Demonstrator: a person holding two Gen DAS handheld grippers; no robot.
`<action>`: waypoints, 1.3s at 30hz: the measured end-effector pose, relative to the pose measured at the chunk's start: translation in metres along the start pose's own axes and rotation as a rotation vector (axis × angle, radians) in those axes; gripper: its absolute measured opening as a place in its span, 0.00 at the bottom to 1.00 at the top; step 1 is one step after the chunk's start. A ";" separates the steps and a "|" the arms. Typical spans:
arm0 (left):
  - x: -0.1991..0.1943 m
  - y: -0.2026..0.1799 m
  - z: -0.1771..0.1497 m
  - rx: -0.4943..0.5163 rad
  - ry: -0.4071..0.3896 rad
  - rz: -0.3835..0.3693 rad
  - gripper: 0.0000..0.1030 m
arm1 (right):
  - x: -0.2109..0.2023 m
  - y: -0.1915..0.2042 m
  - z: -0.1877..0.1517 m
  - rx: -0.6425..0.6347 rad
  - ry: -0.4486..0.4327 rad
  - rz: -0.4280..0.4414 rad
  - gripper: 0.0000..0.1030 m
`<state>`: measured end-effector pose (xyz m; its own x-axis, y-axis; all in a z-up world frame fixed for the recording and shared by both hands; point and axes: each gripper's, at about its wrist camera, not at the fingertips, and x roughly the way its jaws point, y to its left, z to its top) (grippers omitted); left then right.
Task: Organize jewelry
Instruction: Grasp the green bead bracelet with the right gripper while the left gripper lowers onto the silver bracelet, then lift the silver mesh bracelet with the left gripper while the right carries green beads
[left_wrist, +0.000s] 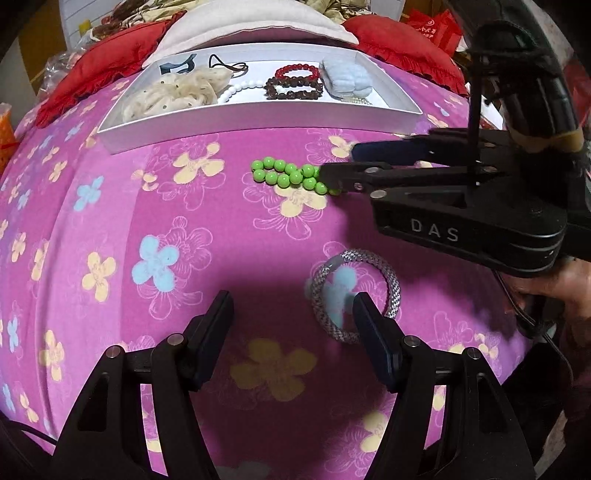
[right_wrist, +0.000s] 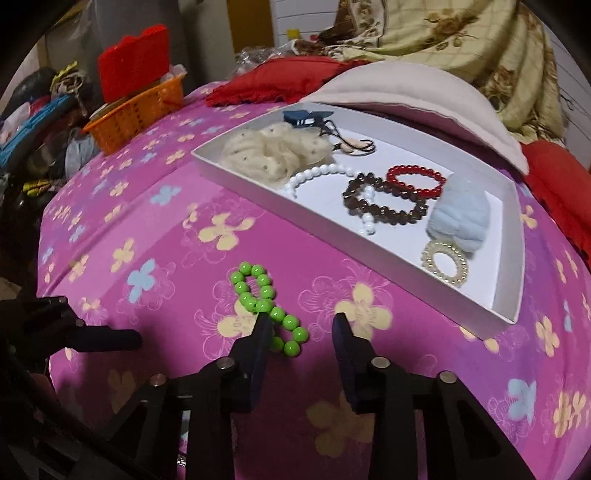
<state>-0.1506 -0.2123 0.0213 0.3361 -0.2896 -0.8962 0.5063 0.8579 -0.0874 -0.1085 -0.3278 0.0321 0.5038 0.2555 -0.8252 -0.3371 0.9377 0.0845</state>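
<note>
Left gripper (left_wrist: 291, 325) fingers sit closest, spread apart over the pink floral bedcover (left_wrist: 184, 221), nothing between them; silver-grey braided bracelet (left_wrist: 354, 295) lies flat, partly behind my right-hand finger. My right gripper (right_wrist: 301, 325) comes in from the right in the left view, jaws part-open around one end of the green bead bracelet (right_wrist: 264, 306), not pinching yet as far as I see. Bracelet is squashed into a twisted figure-eight; in the right wrist view its long axis points away and left. White tray (right_wrist: 515, 258) lies beyond, apart from it, holding red, brown and white bead bracelets plus scrunchies.
</note>
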 end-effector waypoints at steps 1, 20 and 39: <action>0.000 0.000 0.001 0.003 -0.003 0.000 0.64 | 0.000 0.001 0.000 -0.009 0.002 0.002 0.28; -0.005 0.007 0.006 -0.030 -0.014 -0.035 0.08 | -0.034 -0.010 -0.002 0.030 -0.062 0.003 0.00; -0.012 0.004 0.000 -0.006 -0.012 -0.046 0.21 | 0.007 -0.008 0.001 0.006 0.032 0.012 0.24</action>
<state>-0.1523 -0.2051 0.0322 0.3218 -0.3339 -0.8860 0.5169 0.8460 -0.1311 -0.1009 -0.3332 0.0262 0.4742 0.2591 -0.8415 -0.3378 0.9361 0.0978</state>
